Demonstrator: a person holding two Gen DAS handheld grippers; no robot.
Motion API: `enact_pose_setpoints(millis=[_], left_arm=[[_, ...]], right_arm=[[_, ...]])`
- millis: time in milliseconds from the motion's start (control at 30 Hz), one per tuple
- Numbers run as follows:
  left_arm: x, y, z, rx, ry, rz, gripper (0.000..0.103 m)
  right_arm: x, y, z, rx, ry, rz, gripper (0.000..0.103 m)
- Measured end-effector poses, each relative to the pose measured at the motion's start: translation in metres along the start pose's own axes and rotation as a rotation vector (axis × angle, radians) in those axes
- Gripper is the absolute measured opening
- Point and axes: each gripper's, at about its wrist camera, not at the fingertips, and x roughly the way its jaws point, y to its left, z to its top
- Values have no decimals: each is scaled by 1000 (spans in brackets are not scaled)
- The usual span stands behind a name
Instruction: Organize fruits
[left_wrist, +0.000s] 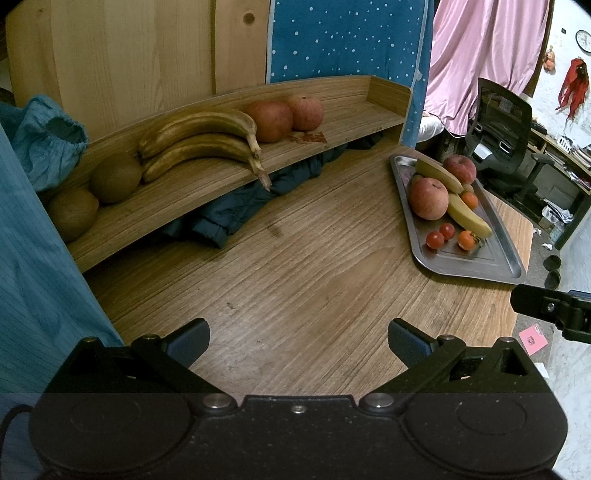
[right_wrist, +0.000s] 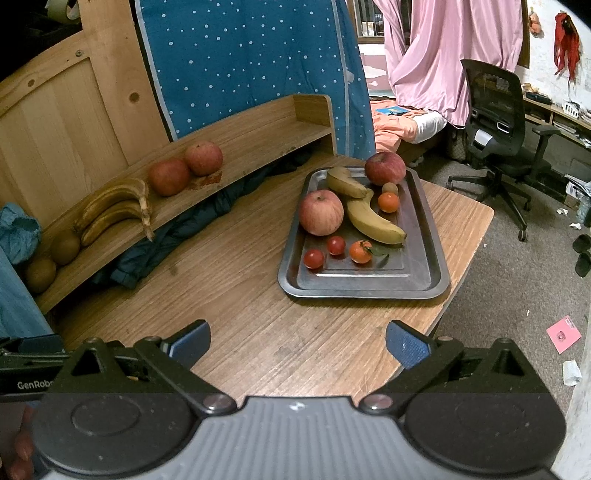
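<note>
A worn wood-grain tabletop (right_wrist: 240, 325) fills the foreground. The left gripper (left_wrist: 298, 338) hovers over it with its blue-padded fingers spread wide and nothing between them; the right gripper (right_wrist: 297, 341) hangs over the table's near edge, equally wide and empty. Just ahead of the right gripper lies a rectangular grey metal tray (right_wrist: 430, 254), carrying two small red tomatoes (right_wrist: 314, 258), a leafy orange mandarin (right_wrist: 360, 252), a big pink-red apple (right_wrist: 320, 212), a yellow banana (right_wrist: 373, 221) and, farthest, a darker red apple (right_wrist: 385, 168). Ahead-left of the left gripper a raised wooden shelf (left_wrist: 207, 184) holds two brown kiwis (left_wrist: 114, 178), two brown-spotted bananas (left_wrist: 199, 142) and two reddish apples (left_wrist: 269, 121). Beyond hang a blue dotted cloth (left_wrist: 347, 40) and a pink curtain (right_wrist: 454, 51).
</note>
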Motion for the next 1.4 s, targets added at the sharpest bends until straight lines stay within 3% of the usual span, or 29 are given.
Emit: enact_pose_setpoints(millis=[1167,1400], left_arm=[[-1,-4,0,0,-1,-10,102],[3,-1,0,-30,38,-18,102]], right_arm=[[0,0,0,0,3,-1,103],[0,0,0,0,3,-1,103]])
